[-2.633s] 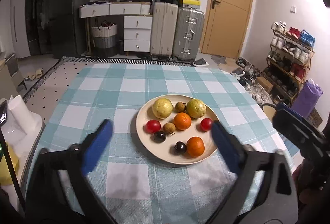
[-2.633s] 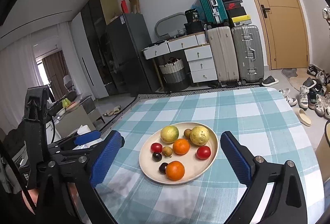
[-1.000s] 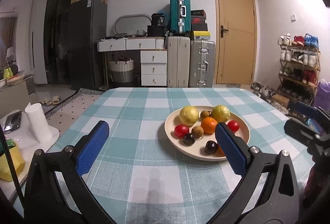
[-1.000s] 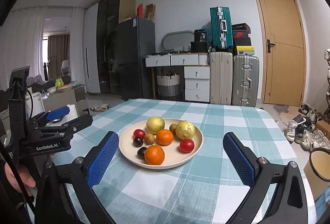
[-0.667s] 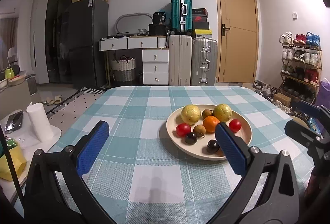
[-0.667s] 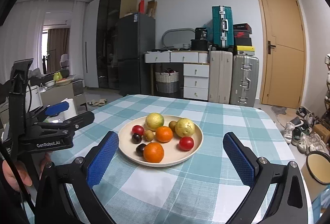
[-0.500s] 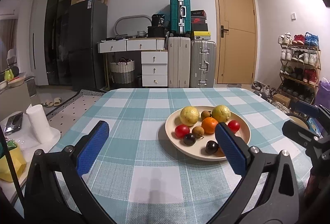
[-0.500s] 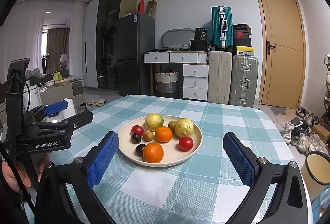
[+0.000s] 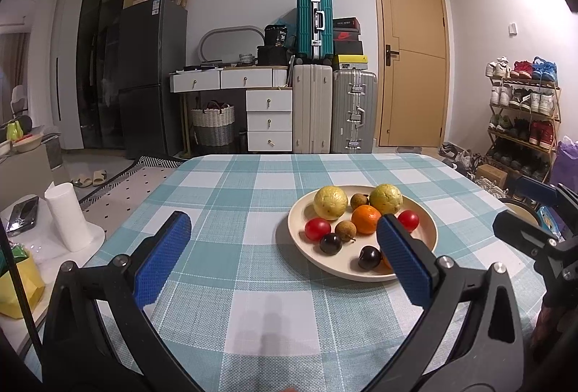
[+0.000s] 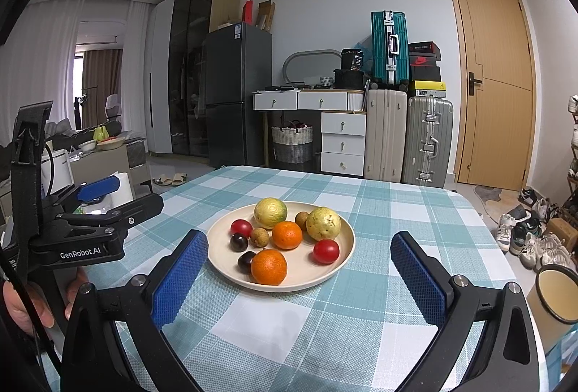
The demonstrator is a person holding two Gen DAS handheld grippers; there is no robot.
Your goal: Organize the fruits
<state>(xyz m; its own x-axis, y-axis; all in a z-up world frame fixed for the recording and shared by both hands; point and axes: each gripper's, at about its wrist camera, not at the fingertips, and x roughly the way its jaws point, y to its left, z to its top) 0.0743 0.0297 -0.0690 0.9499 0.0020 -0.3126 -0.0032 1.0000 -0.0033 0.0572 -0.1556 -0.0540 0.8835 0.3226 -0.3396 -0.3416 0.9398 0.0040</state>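
A cream plate (image 10: 318, 278) sits on the teal checked tablecloth (image 10: 274, 323) and holds two yellow-green round fruits (image 10: 270, 212), two oranges (image 10: 269, 266), two red tomatoes (image 10: 326, 251), two dark plums (image 10: 239, 242) and two brown longans (image 10: 259, 237). My right gripper (image 10: 298, 242) is open, its blue pads (image 10: 180, 269) wide apart just short of the plate's near rim. My left gripper (image 9: 283, 226) is open too, facing the plate (image 9: 346, 271) from its left side; its right pad (image 9: 404, 258) hides part of one orange. Neither gripper holds anything.
A white paper roll (image 9: 67, 217) and a yellow bag (image 9: 14, 283) stand on a side surface left of the table. A round cream-lined cup (image 10: 558, 294) sits off the table's right edge. Suitcases (image 9: 334, 110), drawers, a door and a shoe rack (image 9: 520, 117) lie beyond.
Both grippers have dropped from a high downward look to a low, level view of the plate. In the last half second they barely moved. Both stayed open.
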